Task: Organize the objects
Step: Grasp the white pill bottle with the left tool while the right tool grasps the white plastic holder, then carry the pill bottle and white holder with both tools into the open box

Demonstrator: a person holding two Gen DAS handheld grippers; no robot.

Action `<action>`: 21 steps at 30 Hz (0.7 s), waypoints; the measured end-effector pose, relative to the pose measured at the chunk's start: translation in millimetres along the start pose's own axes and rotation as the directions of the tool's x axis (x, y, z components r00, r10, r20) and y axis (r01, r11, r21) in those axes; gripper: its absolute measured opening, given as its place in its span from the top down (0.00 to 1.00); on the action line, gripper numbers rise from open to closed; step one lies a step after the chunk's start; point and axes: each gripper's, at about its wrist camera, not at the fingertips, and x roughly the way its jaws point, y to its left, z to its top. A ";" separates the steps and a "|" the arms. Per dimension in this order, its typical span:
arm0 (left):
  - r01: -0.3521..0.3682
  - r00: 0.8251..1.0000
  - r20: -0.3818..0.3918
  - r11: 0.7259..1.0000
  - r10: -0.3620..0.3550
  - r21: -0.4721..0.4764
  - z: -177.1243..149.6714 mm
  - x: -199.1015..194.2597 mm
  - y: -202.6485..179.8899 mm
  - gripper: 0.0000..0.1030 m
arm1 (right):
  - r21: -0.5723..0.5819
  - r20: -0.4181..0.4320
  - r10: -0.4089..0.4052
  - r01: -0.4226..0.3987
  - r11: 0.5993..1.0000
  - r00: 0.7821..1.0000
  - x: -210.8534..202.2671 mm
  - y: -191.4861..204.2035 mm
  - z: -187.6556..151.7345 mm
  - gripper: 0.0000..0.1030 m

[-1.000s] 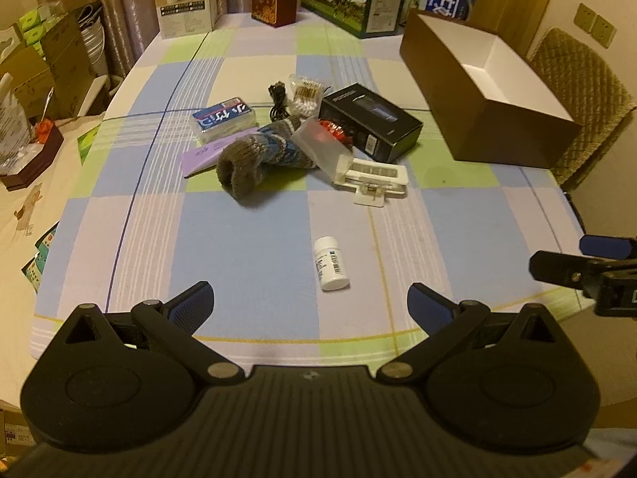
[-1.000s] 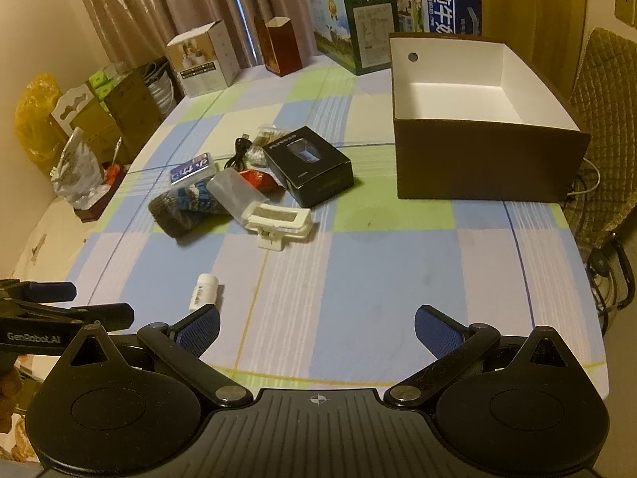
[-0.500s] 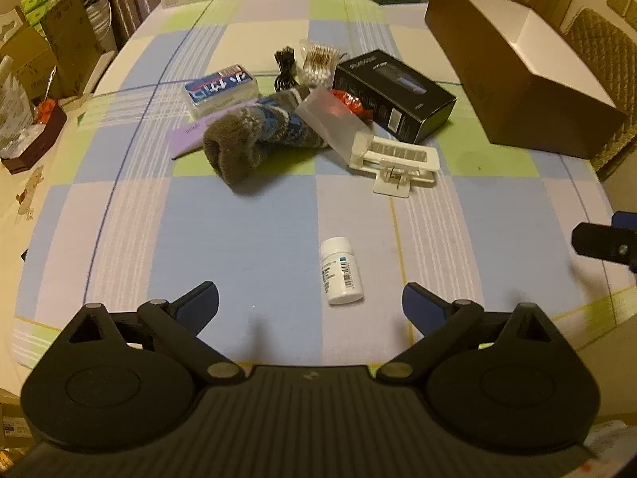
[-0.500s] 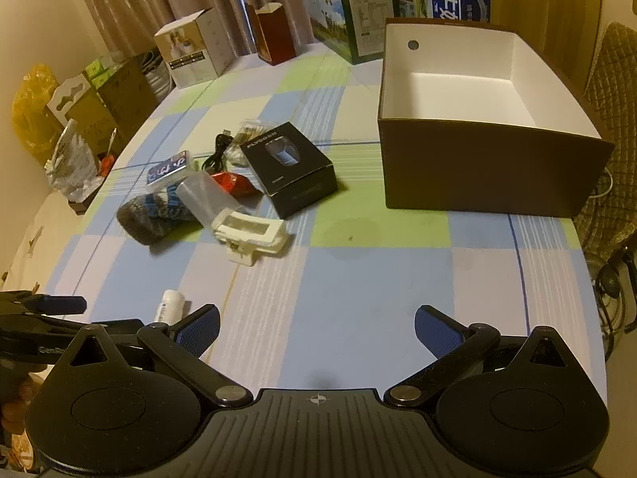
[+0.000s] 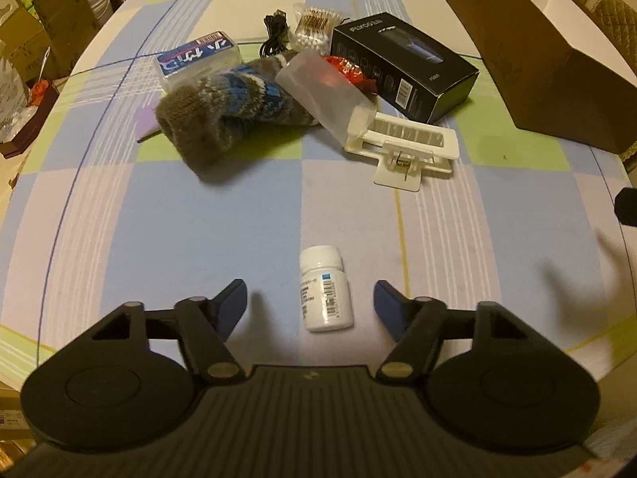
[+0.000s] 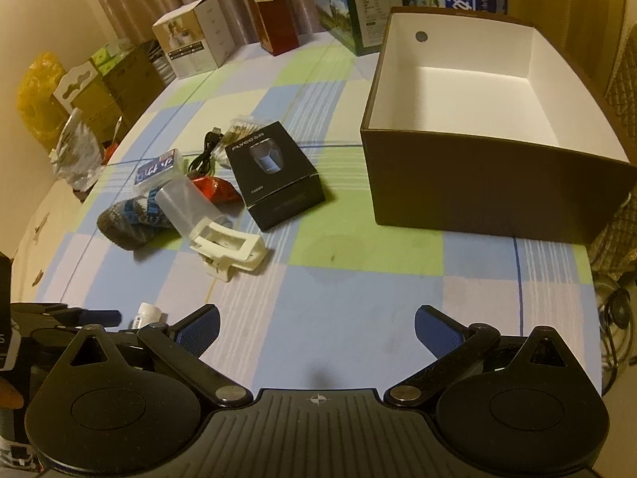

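Note:
A small white pill bottle [image 5: 324, 290] lies on its side on the checked tablecloth, cap pointing away. My left gripper [image 5: 310, 292] is low over it with one blue pad on each side. Its jaws are closing, and gaps still show between the pads and the bottle. In the right wrist view the bottle [image 6: 146, 314] peeks out at lower left. My right gripper [image 6: 317, 318] stands open over bare cloth with nothing between its fingers. The open brown box [image 6: 477, 199], white inside and empty, sits beyond it to the right.
Mid-table lies a cluster: a knitted sock [image 5: 227, 115], a clear case [image 5: 322, 91] on a white clip [image 5: 410, 147], a black product box [image 5: 402, 63], a red packet [image 5: 346, 69], cotton swabs [image 5: 314, 28], a black cable [image 5: 274, 32] and a blue-labelled pack [image 5: 195, 57]. Cartons line the far edge.
My left gripper has come down and forward until the bottle lies between its fingers, and its jaws have narrowed. My right gripper has drifted forward over the table, still open.

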 end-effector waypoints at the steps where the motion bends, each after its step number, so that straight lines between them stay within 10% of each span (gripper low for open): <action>1: 0.003 1.000 -0.004 1.000 -0.003 -0.004 0.4 2.6 -0.7 0.45 | -0.007 -0.003 0.007 -0.007 1.000 1.000 1.9 -1.0 2.0 0.02; 13: 0.000 1.000 0.023 0.998 0.001 -0.056 -2.5 8.9 2.1 0.78 | -0.216 0.009 0.189 -0.183 0.959 0.982 37.5 21.9 25.1 0.02; 17: -0.022 0.999 0.031 0.994 0.025 -0.111 -3.6 4.5 13.1 0.78 | -0.324 0.007 0.264 -0.248 0.913 0.964 58.8 36.0 33.1 0.33; 21: -0.052 0.998 0.026 0.986 0.056 -0.158 -6.4 1.2 25.2 0.78 | -0.419 -0.022 0.320 -0.299 0.857 0.947 84.5 51.9 40.5 0.34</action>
